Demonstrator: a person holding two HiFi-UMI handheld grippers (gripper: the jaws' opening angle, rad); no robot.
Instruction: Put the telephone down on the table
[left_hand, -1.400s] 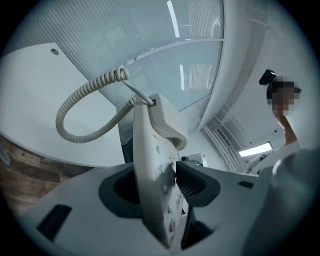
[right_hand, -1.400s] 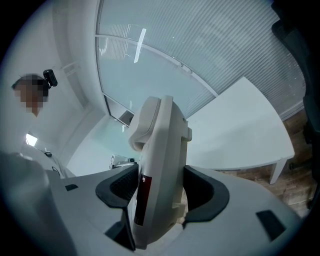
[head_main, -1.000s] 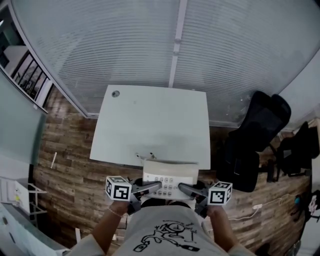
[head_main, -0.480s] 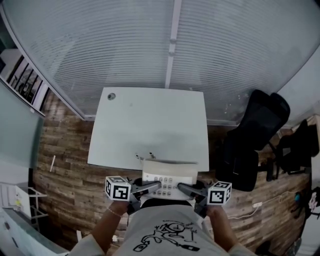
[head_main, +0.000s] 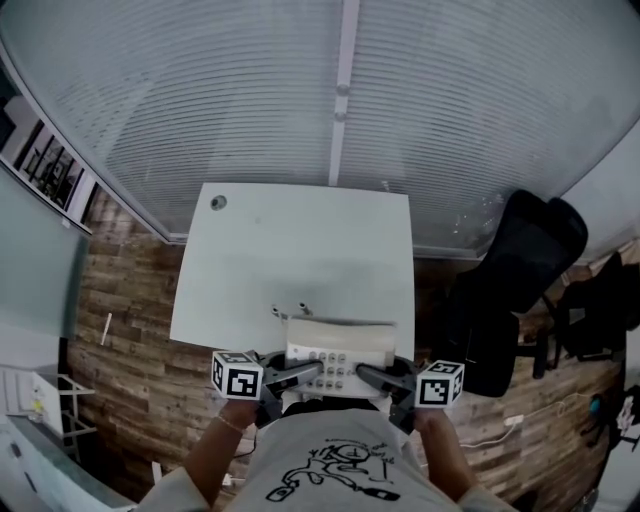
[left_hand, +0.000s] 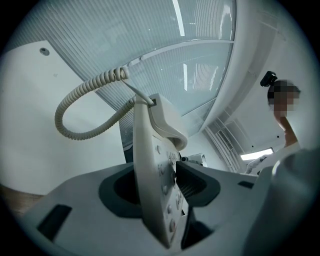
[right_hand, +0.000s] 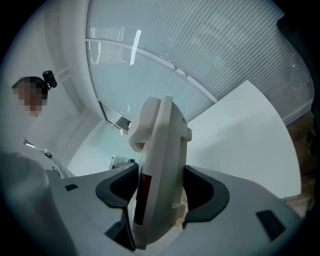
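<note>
left gripper (head_main: 308, 373) and right gripper (head_main: 369, 377) each clamp one end of the cream push-button telephone (head_main: 338, 352), by the white rectangular surface's (head_main: 300, 250) near edge.

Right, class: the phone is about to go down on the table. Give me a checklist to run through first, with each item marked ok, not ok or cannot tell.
1. Left gripper clamped on the telephone: ok, jaws shut on its left edge.
2. Right gripper clamped on it: ok, jaws shut on its right edge.
3. Handset seated on the base: ok.
4. Table bare ahead of the telephone: ok, its wide middle is bare.
5. Coiled cord out of the landing spot: cannot tell; it loops out in front.
6. Telephone fully over the tabletop: cannot tell from the head view.
</note>
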